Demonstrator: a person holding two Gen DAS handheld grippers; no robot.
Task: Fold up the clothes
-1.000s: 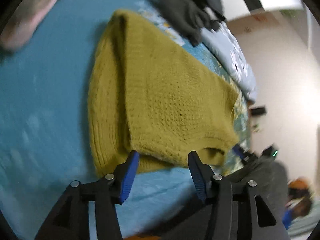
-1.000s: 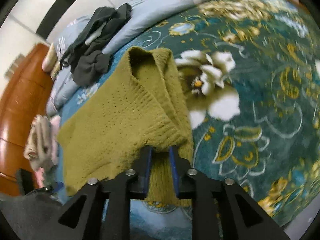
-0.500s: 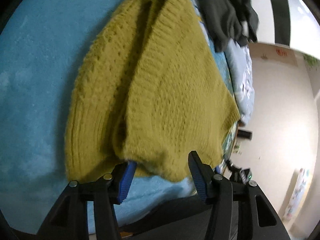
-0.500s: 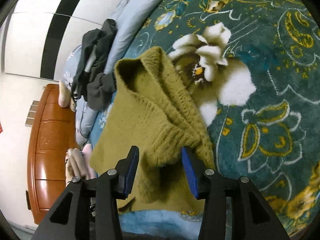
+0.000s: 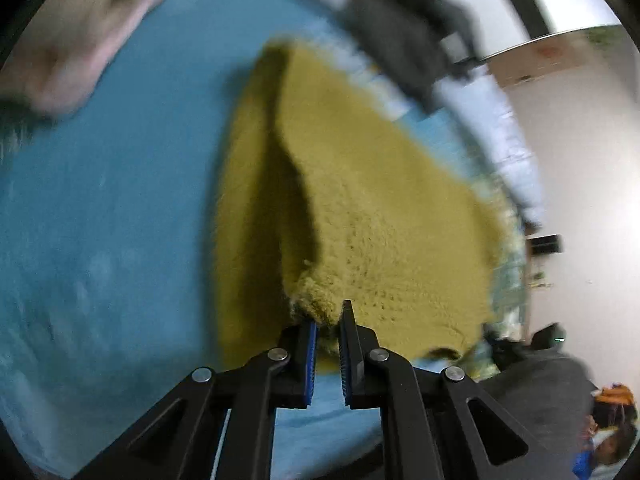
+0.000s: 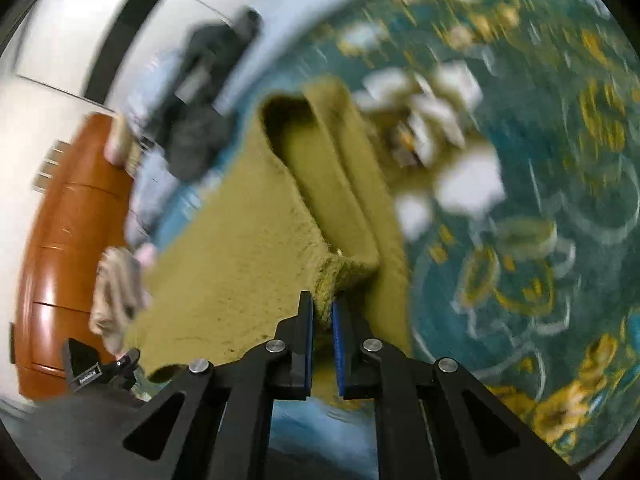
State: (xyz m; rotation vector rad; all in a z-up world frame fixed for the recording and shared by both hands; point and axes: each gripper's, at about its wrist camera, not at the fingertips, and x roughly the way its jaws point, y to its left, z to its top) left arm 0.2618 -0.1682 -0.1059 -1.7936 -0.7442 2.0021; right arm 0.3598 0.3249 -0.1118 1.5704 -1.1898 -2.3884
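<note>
Blue-green bedding point(image 5: 100, 208) with a floral print point(image 6: 540, 208) carries a mustard knitted sweater point(image 5: 380, 208) spread across it. Both tongs pinch the sweater's near hem, the left gripper point(image 5: 328, 322) closed on one corner and the right gripper point(image 6: 321, 312) closed on the other point(image 6: 240, 240), each lifting a fold of knit off the bed. Farther out, toward the bed's far edge, lie a dark garment point(image 6: 200, 120) and what seems, through the blur, a pale pink one point(image 5: 80, 40), with a wooden headboard point(image 6: 68, 240) beyond.
</note>
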